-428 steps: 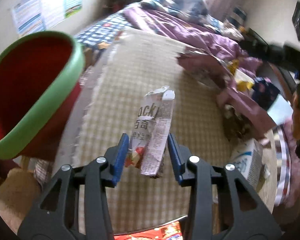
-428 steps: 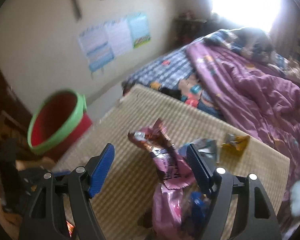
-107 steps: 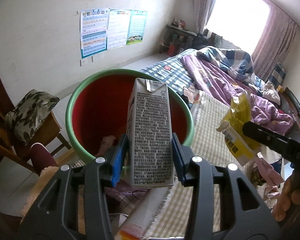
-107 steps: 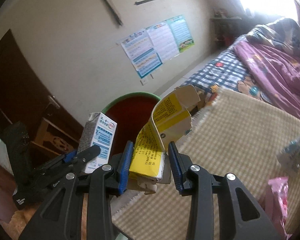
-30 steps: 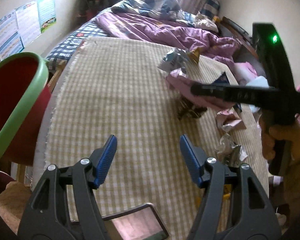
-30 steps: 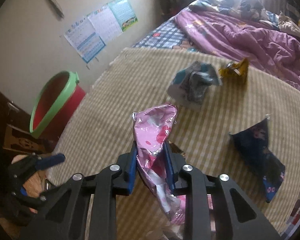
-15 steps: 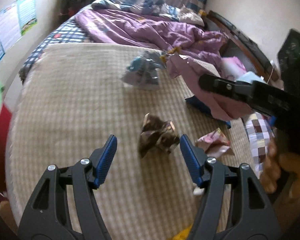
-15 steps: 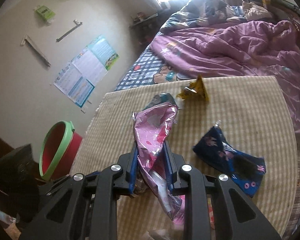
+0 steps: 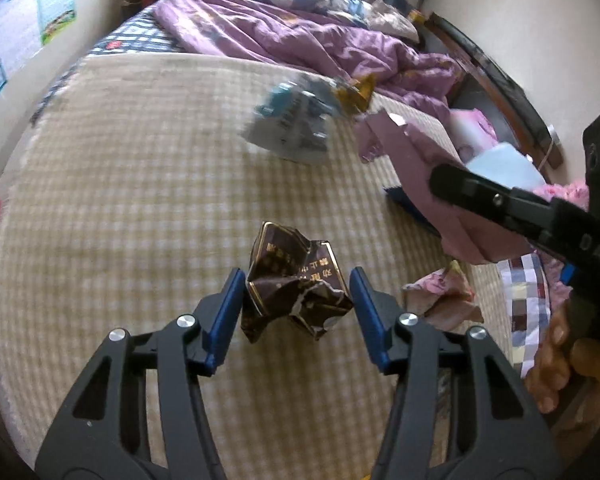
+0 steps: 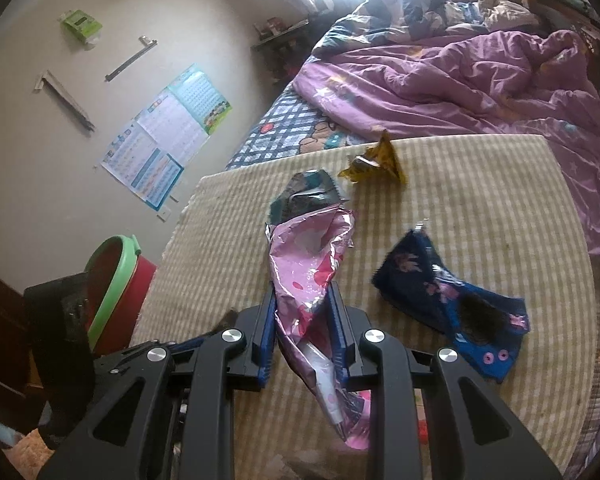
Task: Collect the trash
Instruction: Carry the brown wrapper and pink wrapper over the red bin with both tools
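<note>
checked mat [image 9: 140, 200] | brown wrapper [image 9: 296, 280] between open left hand-held gripper [image 9: 298, 300] | right hand-held gripper [image 10: 301, 320] clamps pink wrapper [image 10: 311, 256]

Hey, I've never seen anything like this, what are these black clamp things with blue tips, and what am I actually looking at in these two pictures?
There is no robot here. A person holds a hand-operated gripper in each hand, each with a wide-angle camera looking out along its two blue-padded fingers. So each picture is the view from one hand.

In the left hand's view, the left gripper is open, its fingers either side of a crumpled brown wrapper on the checked mat; the left pad looks very close to it.

In the right hand's view, the right gripper is shut on a pink foil bag. On the mat also lie a dark blue wrapper, a yellow wrapper and a silver-teal bag. The red bin with a green rim stands beside the mat, presumably for the trash.
</note>
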